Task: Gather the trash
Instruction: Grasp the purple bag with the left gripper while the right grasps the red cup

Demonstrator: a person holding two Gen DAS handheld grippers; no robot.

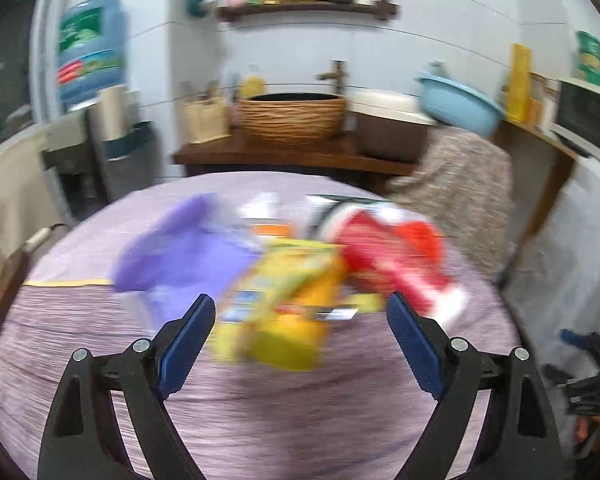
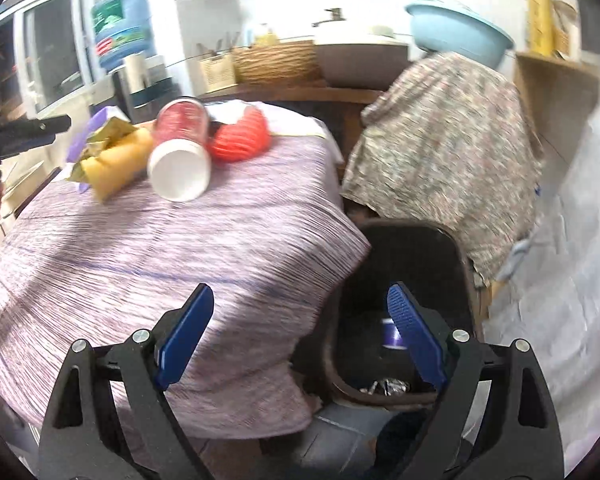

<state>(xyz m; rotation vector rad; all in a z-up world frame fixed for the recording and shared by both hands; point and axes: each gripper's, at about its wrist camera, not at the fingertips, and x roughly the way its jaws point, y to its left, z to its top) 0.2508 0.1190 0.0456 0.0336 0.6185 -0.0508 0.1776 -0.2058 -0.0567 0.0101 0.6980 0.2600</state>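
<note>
the left gripper (image 1: 300,312) stands wide open with nothing between its pads, aimed at the trash pile in the middle of its frame: a yellow pack (image 1: 280,312), a red cup (image 1: 384,264) and a purple wrapper (image 1: 180,252), all loose on the table (image 1: 260,420). the spread probably suits a bulky pack. the right gripper (image 2: 300,312) is equally wide and empty, low in its frame above the table edge. the bin (image 2: 404,312) stands on the floor at lower right, beside the table, likely so that drops are short. it holds crumpled foil (image 2: 384,386) and a blurred purple item (image 2: 392,336).
</note>
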